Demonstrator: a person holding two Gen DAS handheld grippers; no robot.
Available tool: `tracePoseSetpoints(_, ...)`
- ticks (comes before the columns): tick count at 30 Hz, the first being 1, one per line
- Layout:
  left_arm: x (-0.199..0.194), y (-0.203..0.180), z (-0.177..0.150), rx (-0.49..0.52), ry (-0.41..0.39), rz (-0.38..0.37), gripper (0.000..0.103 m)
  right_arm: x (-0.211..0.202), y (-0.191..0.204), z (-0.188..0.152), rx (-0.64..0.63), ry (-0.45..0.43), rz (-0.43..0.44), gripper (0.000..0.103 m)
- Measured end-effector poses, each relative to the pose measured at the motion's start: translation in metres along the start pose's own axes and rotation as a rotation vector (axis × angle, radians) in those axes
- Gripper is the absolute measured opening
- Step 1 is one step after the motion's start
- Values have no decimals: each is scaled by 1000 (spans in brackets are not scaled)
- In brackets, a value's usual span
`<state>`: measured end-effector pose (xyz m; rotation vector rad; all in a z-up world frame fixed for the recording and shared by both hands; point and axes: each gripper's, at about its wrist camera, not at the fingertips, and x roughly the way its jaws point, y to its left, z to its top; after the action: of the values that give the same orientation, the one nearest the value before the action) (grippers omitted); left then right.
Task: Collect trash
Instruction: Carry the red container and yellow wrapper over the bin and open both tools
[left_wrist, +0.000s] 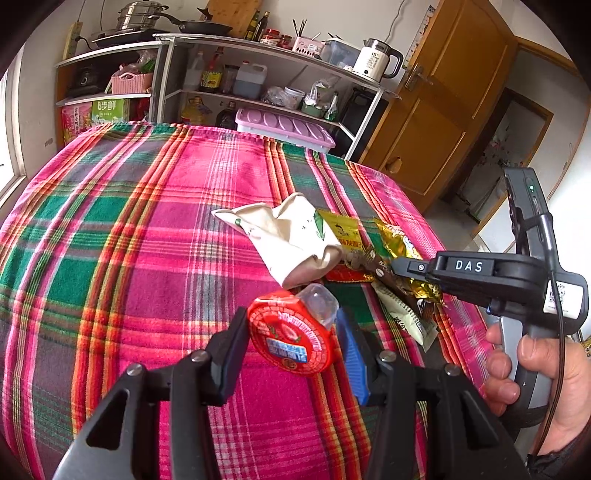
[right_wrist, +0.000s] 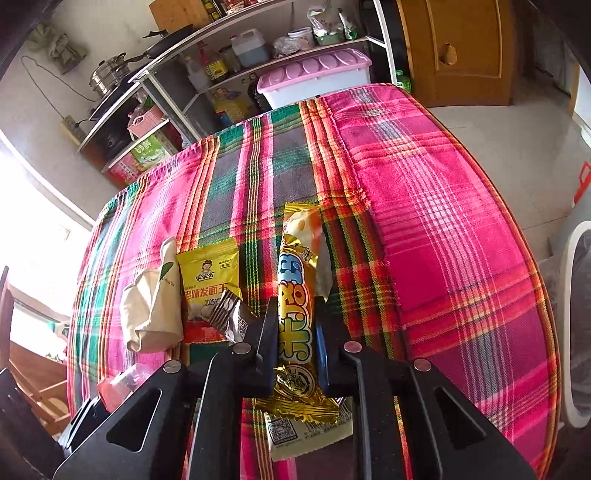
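The left tongs (left_wrist: 295, 334) are clamped on a small cup (left_wrist: 291, 334) with a round red lid. The clear part of the cup pokes out behind the lid. The cup is up off the tabletop (left_wrist: 147, 221), held near the middle.

The right tongs (right_wrist: 295, 332) are clamped on a long gold wrapper (right_wrist: 297, 314). It has big blue and green letters on it. The wrapper runs between the two fingers (right_wrist: 267, 332) and sticks out past the tips. Its back end is crinkled and sits close to the camera. In the left view you can see the right tongs (left_wrist: 400, 267) come in from the right edge, with a hand (left_wrist: 535, 373) on the handle.

The rest of the trash is in a little pile near the right edge of the tabletop. A squashed paper cup (left_wrist: 291, 240) lies on its side, white with a green leaf on it. Just beside it is a yellow packet (right_wrist: 208, 280) with a cartoon face. A brown wrapper (right_wrist: 231, 319) lies partly on the yellow packet. A white packet (right_wrist: 308, 435) with a square code lies under the gold wrapper, nearest to the front edge.

The tabletop has a pink, green and red checked cloth on it. Behind the far edge stands a shelf (left_wrist: 258, 66) with bottles, pots and a white kettle (left_wrist: 375, 61). A pink box (left_wrist: 284, 127) sits low by the shelf. A brown door (left_wrist: 443, 92) is past the far right corner
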<state>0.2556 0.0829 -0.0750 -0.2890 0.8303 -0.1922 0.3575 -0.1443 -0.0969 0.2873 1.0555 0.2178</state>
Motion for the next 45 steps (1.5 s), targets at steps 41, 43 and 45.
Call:
tracePoseSetpoints(41, 10, -249, -21, 301, 86, -162, 49, -199, -205, -93, 153, -250, -105, 14)
tracePoseSetpoints(43, 21, -263, -22, 314, 100, -176, 49, -198, -219, -94, 174, -247, -121, 14)
tracePoseSetpoints(45, 32, -276, -23, 326, 113, -187, 49, -196, -233, -95, 190, -245, -139, 14)
